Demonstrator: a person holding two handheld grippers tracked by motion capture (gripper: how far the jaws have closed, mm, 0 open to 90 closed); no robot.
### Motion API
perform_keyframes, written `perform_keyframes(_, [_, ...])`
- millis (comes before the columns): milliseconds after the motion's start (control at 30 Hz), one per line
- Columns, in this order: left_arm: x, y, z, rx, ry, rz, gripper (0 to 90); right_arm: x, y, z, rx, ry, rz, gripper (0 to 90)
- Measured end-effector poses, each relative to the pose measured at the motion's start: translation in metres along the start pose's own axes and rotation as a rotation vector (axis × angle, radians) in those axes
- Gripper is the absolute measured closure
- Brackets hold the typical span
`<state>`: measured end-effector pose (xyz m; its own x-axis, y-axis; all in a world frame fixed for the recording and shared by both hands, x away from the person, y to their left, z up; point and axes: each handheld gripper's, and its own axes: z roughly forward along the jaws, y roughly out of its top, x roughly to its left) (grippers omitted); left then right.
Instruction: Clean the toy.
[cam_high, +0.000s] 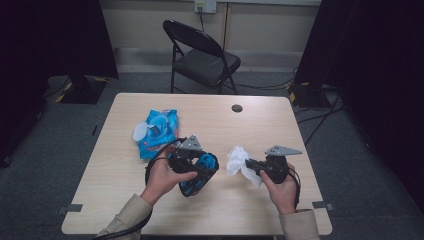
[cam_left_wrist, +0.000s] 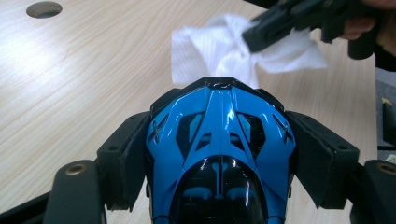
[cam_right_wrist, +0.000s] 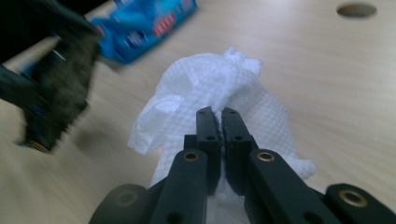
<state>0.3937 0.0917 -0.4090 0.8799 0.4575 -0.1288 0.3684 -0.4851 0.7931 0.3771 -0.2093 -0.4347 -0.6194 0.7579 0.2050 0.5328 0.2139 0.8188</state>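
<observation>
a light wooden table (cam_high: 125, 200) stands in a dim room with grey carpet, a black folding chair (cam_high: 202, 55) behind its far edge. the landmark here is the blue and black toy car (cam_high: 199, 173), held above the near middle of the table. the left gripper (cam_high: 202, 167) has its jaws clamped on the car's two sides; in the left gripper view the car (cam_left_wrist: 219, 149) sits between the black pads with its long axis running straight away from the camera, nose forward. just beyond that nose, on the car's right in the high view, hangs a crumpled white wipe (cam_high: 237, 160), pinched between the narrow, almost-touching jaws of the right gripper (cam_high: 250, 165). the wipe (cam_left_wrist: 219, 51) is near the nose but apart from it, so the right hand (cam_high: 282, 187) seems the one to close the gap, sweeping the cloth back along the car's length. a blue pack of wipes (cam_high: 159, 132) lies flat on the table behind the car and to its left, well clear of both hands.
</observation>
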Motion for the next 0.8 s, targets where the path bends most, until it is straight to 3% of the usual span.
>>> perform_keyframes(233, [-0.003, -0.002, 0.0, -0.013, -0.009, 0.012, 26.2, 0.023, 0.032, -0.019, -0.165, 0.144, 0.038, 88.2])
perform_keyframes(567, [-0.014, 0.004, -0.001, -0.03, -0.006, 0.029, 26.2, 0.058, 0.031, 0.009, -0.107, 0.244, -0.01, 88.2])
perform_keyframes(800, [-0.005, 0.0, 0.002, -0.04, 0.001, -0.006, 26.2, 0.062, 0.03, 0.012, -0.108, 0.253, -0.021, 88.2])
